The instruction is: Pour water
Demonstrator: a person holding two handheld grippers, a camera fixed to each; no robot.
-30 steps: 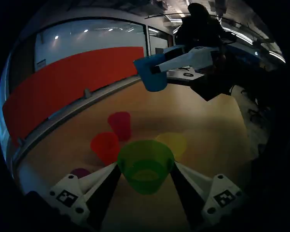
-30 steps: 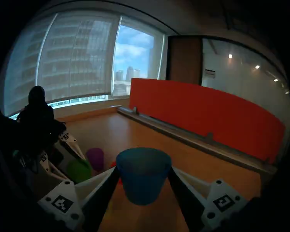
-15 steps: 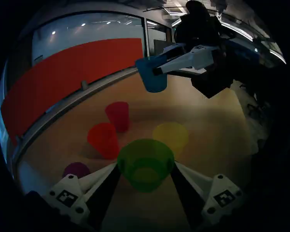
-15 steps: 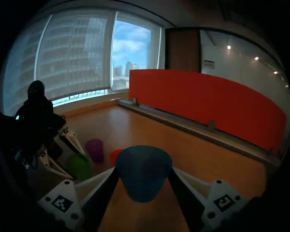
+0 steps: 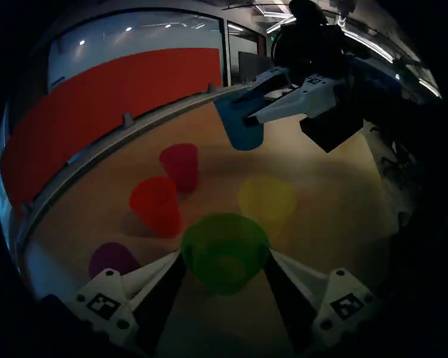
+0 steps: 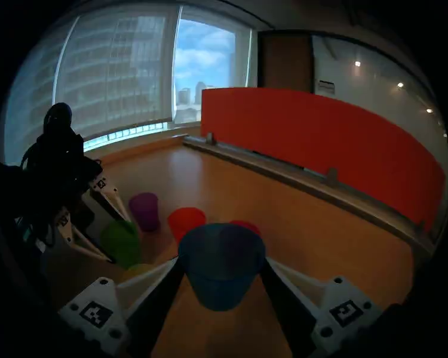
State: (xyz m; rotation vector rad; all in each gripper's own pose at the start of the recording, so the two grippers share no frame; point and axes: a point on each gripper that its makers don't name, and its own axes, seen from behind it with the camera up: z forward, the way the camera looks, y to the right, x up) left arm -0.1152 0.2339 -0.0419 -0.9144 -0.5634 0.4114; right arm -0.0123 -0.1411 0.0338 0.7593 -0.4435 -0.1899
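The left gripper [image 5: 224, 258] held the green cup [image 5: 225, 253] between its two fingers, which pressed on the cup's sides, with the mouth of the cup toward the camera. In the left gripper view, the right gripper [image 5: 248, 110] was far and slightly right, above the wooden table [image 5: 325, 185]. It clamped the blue cup [image 5: 239, 122], which was tilted, and a person [image 5: 310, 42] stood dark behind it. Compared with half a second before, the blue cup was lower in this view and leaned more.

On the table between the two grippers stood four more cups: a purple cup [image 5: 112, 259] near on the left, a red cup [image 5: 156, 206] beyond it, a crimson cup [image 5: 180, 167] farther still and a yellow cup [image 5: 266, 200] on the right. More of the purple cup showed than in the earlier frame.

In the right gripper view the blue cup sat between the gripper's own fingers, both touching its sides. This view had dipped toward the table. The red cup was now seen whole, just beyond the blue cup's rim, and the crimson cup's edge had appeared behind that rim. The orange partition [image 6: 343, 137] stood along the far side of the table. Whether either held cup contained water could not be told.
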